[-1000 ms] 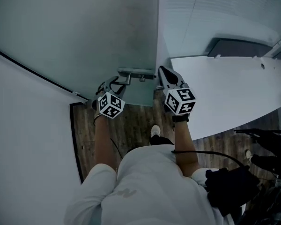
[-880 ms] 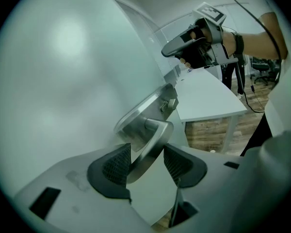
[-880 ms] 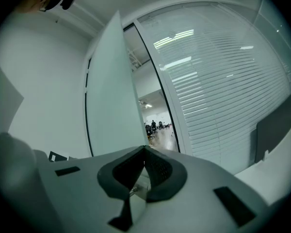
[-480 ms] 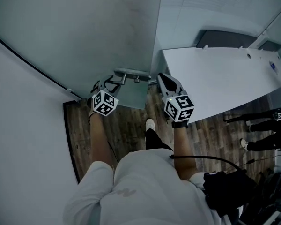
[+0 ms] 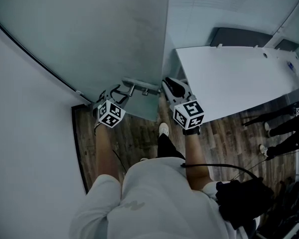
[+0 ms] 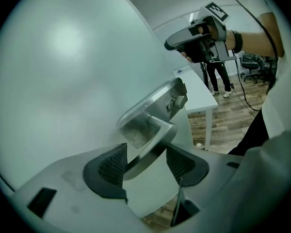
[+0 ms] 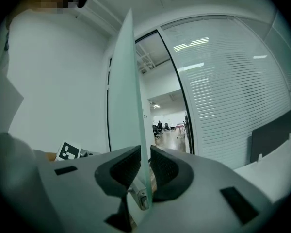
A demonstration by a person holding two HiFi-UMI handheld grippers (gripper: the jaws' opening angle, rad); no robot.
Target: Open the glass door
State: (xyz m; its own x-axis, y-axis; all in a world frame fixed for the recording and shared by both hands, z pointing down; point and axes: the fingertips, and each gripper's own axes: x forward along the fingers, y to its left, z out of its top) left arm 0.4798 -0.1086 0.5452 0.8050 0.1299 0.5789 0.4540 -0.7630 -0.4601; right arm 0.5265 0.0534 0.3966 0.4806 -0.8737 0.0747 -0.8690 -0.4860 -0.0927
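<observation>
Here a wood-plank floor (image 5: 139, 133) runs under a white desk (image 5: 234, 78), with a white wall (image 5: 25, 148) on the left and a striped glass partition (image 7: 223, 81) beyond. The frosted glass door (image 5: 89, 39) stands ajar. The left gripper (image 6: 146, 161) has just been spreading its jaws, now loose around the metal lever handle (image 6: 153, 132). The right gripper (image 7: 144, 166) has just been opening too, with the door's edge unpinched between its pads.
</observation>
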